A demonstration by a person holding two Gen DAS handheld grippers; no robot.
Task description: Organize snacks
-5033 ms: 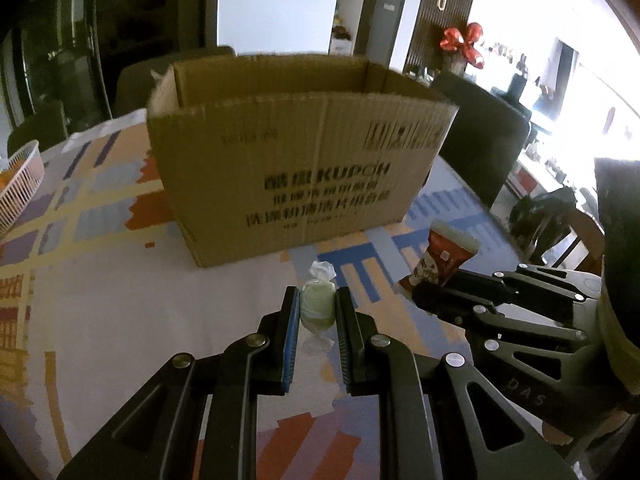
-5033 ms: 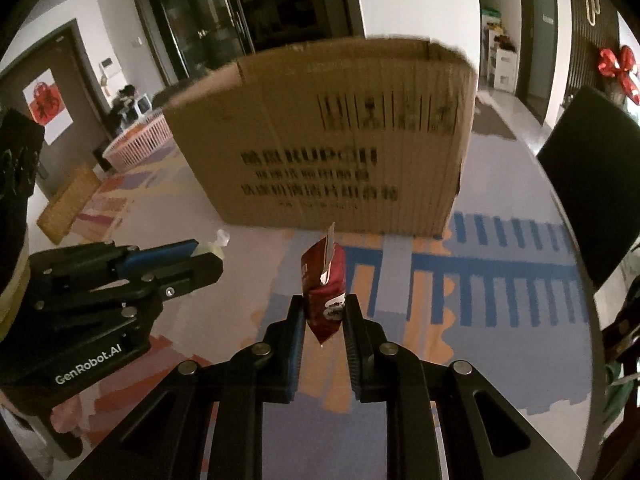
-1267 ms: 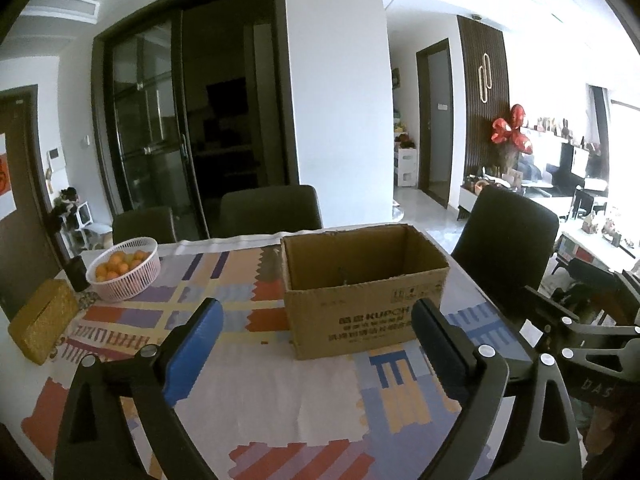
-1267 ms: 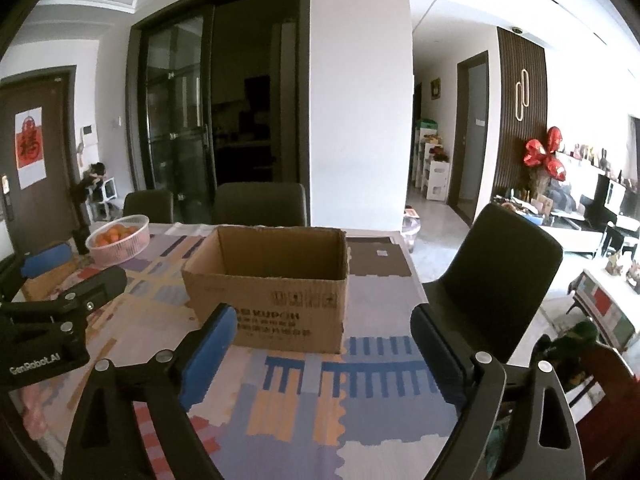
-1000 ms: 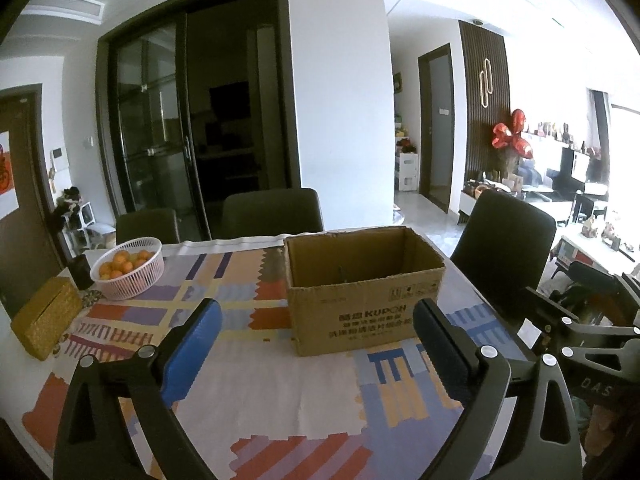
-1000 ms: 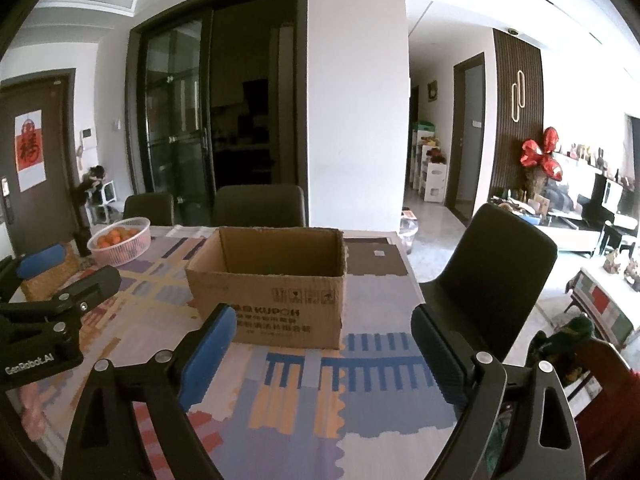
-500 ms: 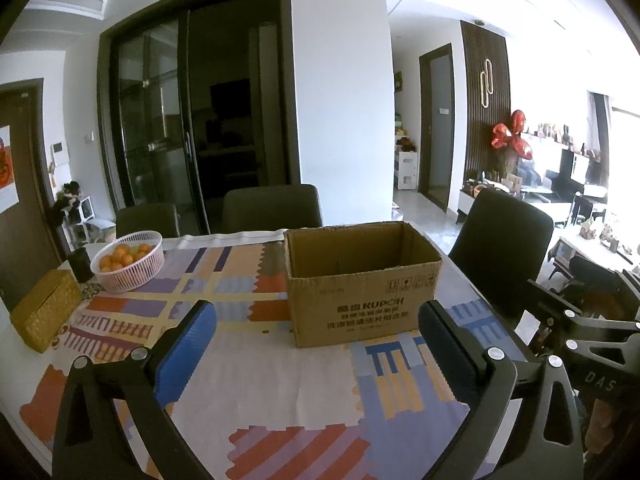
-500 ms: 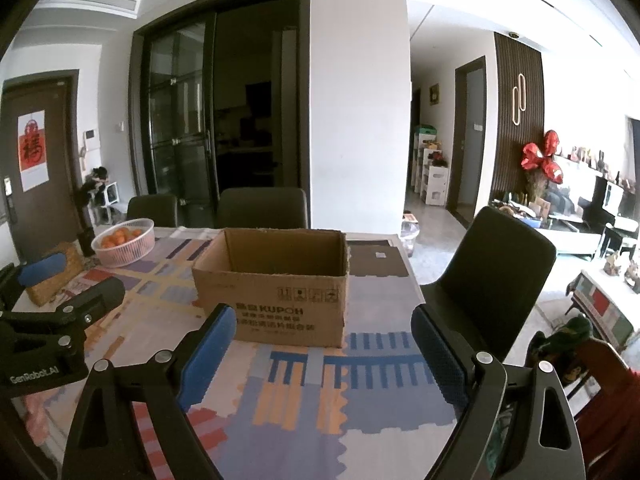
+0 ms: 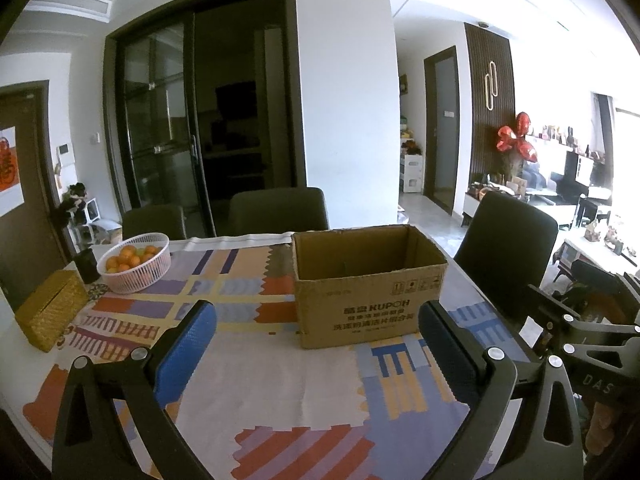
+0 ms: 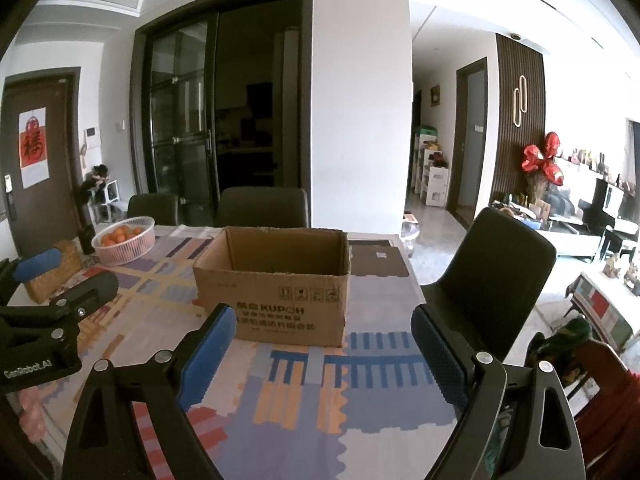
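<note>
An open brown cardboard box with dark print on its front stands on the patterned tablecloth. No snack shows on the cloth; the box's inside is mostly hidden from here. My left gripper hangs wide open in front of the box with nothing between its blue pads. My right gripper is also open and empty, held back from the box. Each gripper shows at the edge of the other's view: the right gripper and the left gripper.
A white basket of oranges and a woven yellow box sit at the table's far left. Dark chairs stand around the table. A dark cup stands by the basket.
Five seconds ago each gripper was shut on a snack near the box; now both are open, empty and pulled back. Over the last second the left jaws widened slightly.
</note>
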